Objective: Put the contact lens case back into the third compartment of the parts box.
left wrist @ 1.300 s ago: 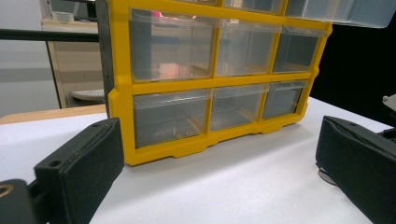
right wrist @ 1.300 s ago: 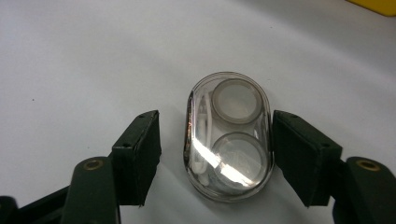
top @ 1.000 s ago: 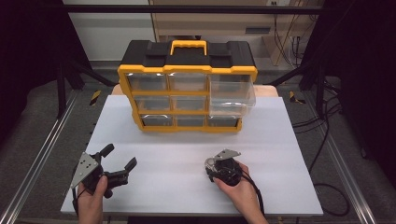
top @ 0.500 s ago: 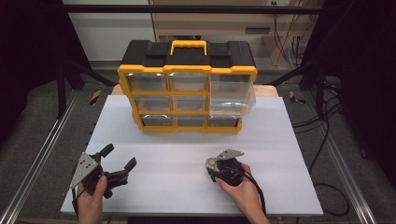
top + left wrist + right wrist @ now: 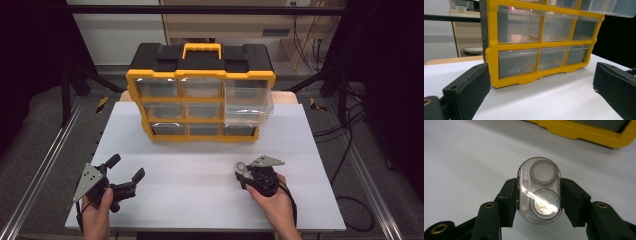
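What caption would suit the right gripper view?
Right gripper jaws clamp a clear capsule holding two round discs, above the white table.

table: white top [image 5: 200, 160] | floor: grey mat [image 5: 45, 125] | rear: wooden cabinet [image 5: 225, 25] | surroundings: dark

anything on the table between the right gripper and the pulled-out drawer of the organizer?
No, bare white table lies between them in the high view. The right gripper holds a clear capsule; the open drawer sticks out of the yellow organizer.
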Motion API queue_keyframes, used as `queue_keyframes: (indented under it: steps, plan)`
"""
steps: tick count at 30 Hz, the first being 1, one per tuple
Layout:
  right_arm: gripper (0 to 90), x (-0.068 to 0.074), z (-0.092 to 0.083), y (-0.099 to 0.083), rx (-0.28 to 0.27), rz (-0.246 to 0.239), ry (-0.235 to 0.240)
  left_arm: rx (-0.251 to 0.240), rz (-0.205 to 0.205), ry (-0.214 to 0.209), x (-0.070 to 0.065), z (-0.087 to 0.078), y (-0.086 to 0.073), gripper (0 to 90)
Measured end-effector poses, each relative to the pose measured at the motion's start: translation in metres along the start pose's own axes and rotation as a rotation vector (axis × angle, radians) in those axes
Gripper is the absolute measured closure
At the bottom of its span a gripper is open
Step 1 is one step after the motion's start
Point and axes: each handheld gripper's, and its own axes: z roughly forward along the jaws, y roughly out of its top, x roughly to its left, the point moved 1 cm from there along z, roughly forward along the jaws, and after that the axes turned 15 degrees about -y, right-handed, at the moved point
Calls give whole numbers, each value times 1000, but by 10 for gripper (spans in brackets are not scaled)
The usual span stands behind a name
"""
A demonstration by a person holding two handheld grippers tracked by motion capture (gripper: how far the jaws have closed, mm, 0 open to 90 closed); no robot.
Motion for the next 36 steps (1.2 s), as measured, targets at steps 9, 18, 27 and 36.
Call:
queue_keyframes:
  steps: [9,18,27,36]
  plan:
    - [490,-27,-11,3,-65,46,-45,1,1,-1,0,0,0,10]
    - [491,-39,-15,3,-96,91,-61,-10,-10,14,2,-1,0,10]
    - [491,-51,-26,3,-138,134,-98,-6,3,4,0,-3,1,10]
    - [491,-60,-30,4,-171,176,-115,-8,2,9,1,-2,1,10]
